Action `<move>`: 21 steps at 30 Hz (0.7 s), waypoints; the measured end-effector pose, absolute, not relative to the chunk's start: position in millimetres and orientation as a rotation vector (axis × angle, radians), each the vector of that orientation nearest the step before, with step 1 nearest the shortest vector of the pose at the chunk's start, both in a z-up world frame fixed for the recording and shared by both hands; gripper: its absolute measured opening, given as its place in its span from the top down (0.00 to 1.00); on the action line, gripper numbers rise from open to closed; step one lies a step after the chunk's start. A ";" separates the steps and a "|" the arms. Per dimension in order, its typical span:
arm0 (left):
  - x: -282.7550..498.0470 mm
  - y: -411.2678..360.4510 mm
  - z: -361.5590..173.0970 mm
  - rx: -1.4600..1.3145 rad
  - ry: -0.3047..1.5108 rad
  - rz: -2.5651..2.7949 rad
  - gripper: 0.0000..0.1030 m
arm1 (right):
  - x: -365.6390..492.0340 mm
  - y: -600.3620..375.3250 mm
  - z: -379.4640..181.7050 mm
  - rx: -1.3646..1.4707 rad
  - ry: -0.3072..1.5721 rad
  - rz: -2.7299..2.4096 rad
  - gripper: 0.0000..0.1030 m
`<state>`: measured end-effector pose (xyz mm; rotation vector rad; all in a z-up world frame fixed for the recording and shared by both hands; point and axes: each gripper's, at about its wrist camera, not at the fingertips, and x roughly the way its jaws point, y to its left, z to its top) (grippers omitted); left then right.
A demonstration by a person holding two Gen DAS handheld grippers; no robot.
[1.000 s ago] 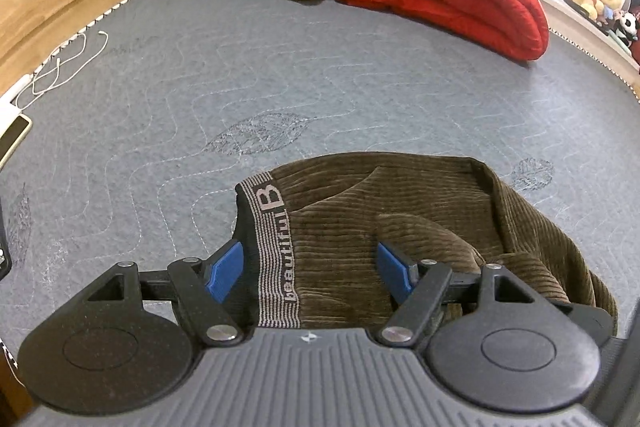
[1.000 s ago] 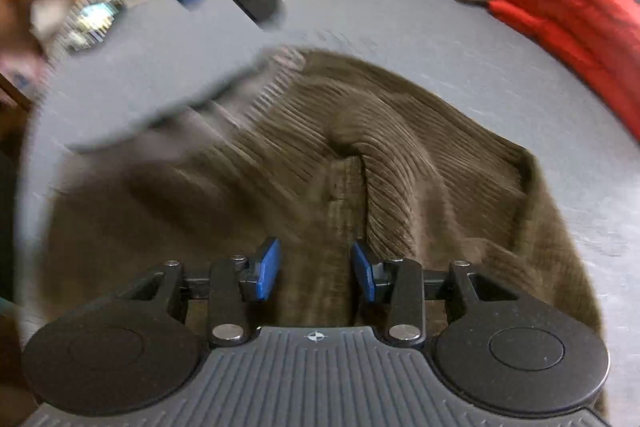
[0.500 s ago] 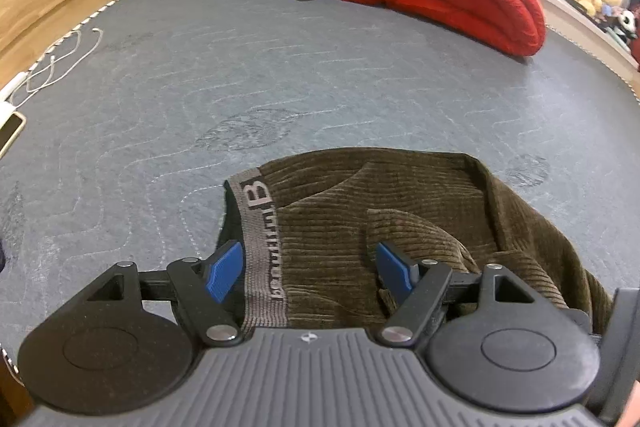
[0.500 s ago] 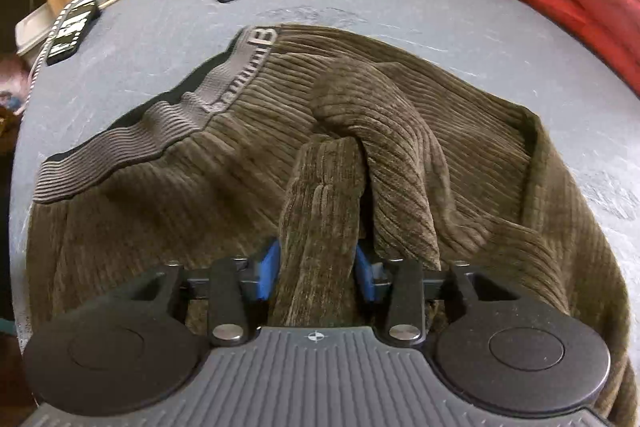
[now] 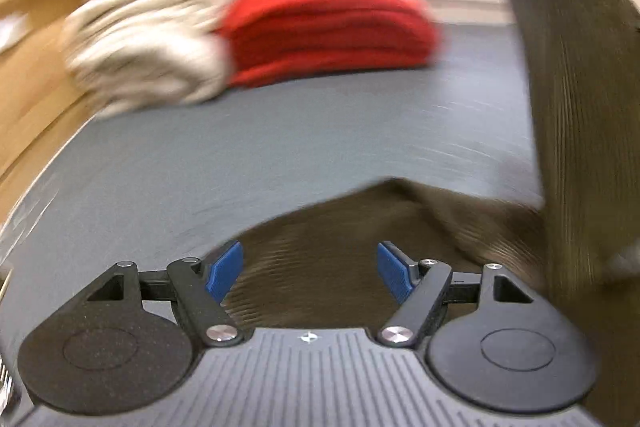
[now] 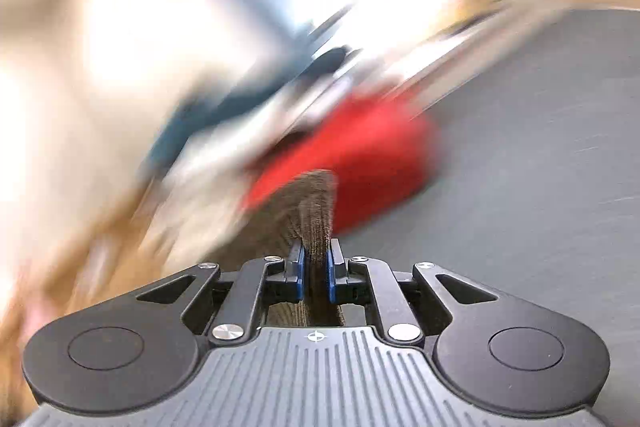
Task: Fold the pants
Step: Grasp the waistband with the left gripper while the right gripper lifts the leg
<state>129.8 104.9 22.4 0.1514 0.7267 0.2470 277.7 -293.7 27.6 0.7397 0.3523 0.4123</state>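
Under both of your tools lies the grey quilted mattress (image 5: pixel 320 131), and at its far end a folded red blanket (image 5: pixel 332 35) sits beside a folded cream blanket (image 5: pixel 144 55), both blurred. The brown corduroy pants (image 5: pixel 344 255) lie partly on the mattress, and one part of them rises steeply at the right side of the left view. Your right hand-held gripper (image 6: pixel 315 269) is clenched on a fold of the pants. Your left hand-held gripper (image 5: pixel 310 269) is released, its blue pads wide apart above the corduroy.
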 end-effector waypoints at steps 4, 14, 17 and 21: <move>147.0 40.7 -4.7 0.244 0.751 0.031 0.23 | 280.6 -423.7 -38.6 0.914 0.386 -0.171 0.89; 225.3 -55.4 -80.2 0.353 0.872 -0.117 0.23 | 280.8 -514.4 -145.6 1.063 0.629 -0.324 0.82; 237.7 -55.0 -95.7 0.347 0.933 -0.110 0.29 | 280.4 -522.5 -150.6 1.069 0.631 -0.291 0.80; 248.4 -39.3 -107.0 0.346 1.013 -0.103 0.86 | 287.6 -536.8 -151.0 1.059 0.634 -0.260 0.82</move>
